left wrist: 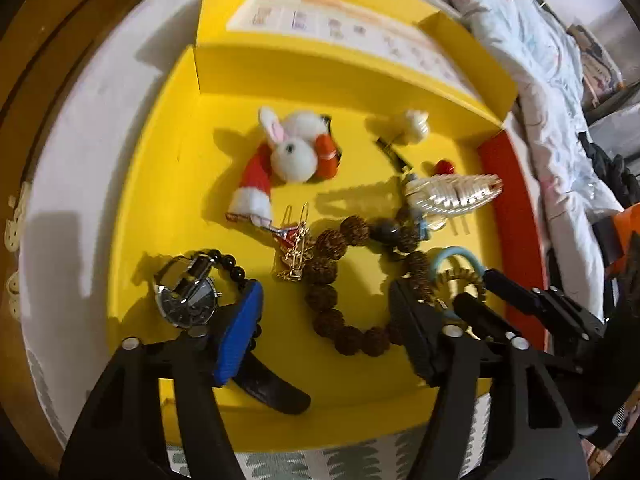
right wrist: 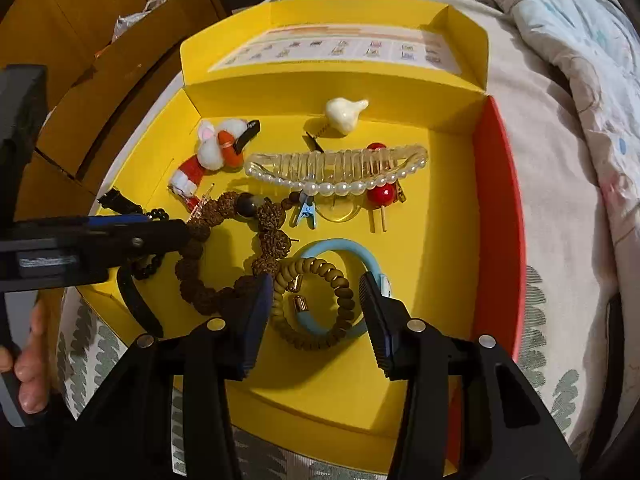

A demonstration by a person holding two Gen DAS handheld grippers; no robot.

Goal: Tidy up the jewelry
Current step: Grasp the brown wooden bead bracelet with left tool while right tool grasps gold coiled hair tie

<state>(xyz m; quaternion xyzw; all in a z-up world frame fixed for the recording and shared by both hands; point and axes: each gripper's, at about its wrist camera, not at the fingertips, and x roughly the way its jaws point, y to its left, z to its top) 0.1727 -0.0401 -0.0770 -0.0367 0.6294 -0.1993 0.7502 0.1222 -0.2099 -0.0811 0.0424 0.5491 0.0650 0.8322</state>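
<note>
Bedding with a grey-green leaf print (right wrist: 552,280) is lying under a shallow yellow box (right wrist: 452,216) whose right wall is red, and wooden furniture (right wrist: 100,68) is standing behind it.

We are looking at a brown seed-bead bracelet (left wrist: 328,264) of rough, knobbly beads, curling across the box floor. Beside it we are seeing a tan spiral hair tie (right wrist: 320,300) lying over a light-blue band (right wrist: 348,252).

Our left gripper (left wrist: 324,328) is hovering with its jaws spread wide, the seed-bead bracelet lying between them, gripping nothing. Our right gripper (right wrist: 316,320) is also standing open, its fingers straddling the spiral hair tie and blue band without closing on them.

Inside the box we are also seeing a wristwatch (left wrist: 188,300) with a black strap and a string of small black beads (left wrist: 228,264) at the left, a plush rabbit charm (right wrist: 216,148), a gold chain (left wrist: 296,252), a clear pearl-edged hair clip (right wrist: 340,168), a red bead pin (right wrist: 380,192), a small blue clip (right wrist: 306,212) and a cream garlic-shaped clip (right wrist: 344,114). A printed card (right wrist: 336,50) is lying on the raised lid.
</note>
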